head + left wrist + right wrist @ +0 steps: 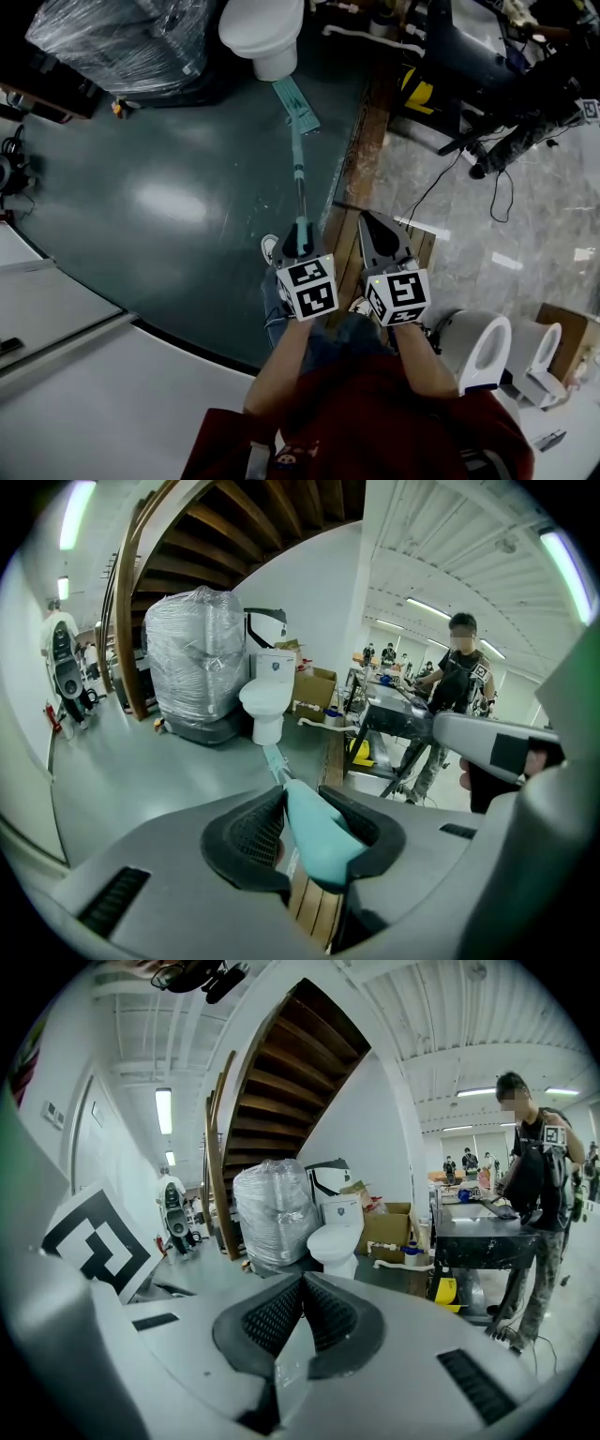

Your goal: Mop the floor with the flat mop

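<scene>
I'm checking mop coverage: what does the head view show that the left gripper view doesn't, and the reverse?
Only the head view: the flat mop head lying on the green floor beside the white toilet, and two more toilets at lower right. Only the left gripper view: the left gripper seen close, shut on the teal mop handle, a wooden staircase, and a person at a table. Both: the white toilet, the plastic-wrapped bundle, the green floor and the mop handle.
</scene>
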Action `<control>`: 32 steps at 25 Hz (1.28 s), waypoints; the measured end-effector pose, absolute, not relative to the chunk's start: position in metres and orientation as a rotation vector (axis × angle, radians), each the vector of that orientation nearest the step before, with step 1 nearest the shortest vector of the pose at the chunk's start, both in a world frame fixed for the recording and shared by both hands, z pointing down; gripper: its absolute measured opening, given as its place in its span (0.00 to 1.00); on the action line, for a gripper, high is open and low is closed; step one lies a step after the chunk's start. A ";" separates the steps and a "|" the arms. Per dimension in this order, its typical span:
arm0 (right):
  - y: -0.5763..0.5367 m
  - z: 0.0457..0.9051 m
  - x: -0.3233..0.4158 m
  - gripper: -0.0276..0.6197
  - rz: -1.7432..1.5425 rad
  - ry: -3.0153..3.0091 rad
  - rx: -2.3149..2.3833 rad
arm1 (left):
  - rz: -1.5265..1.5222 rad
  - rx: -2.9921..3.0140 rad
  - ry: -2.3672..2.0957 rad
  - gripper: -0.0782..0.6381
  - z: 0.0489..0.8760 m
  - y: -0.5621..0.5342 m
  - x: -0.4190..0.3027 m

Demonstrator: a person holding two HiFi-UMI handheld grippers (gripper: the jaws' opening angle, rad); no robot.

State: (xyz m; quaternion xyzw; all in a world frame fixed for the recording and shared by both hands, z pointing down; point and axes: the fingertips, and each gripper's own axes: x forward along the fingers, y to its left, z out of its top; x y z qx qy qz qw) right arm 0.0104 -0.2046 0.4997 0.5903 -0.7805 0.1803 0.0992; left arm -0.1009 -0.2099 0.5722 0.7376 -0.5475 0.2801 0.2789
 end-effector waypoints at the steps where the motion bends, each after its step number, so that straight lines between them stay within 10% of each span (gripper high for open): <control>1: -0.204 0.499 0.011 0.07 0.532 -2.308 1.746 | 0.757 1.980 -1.468 0.29 0.572 -0.209 -0.101; 32: -0.077 0.441 0.038 0.07 0.420 -2.417 1.739 | 0.734 1.963 -1.532 0.29 0.532 -0.059 -0.085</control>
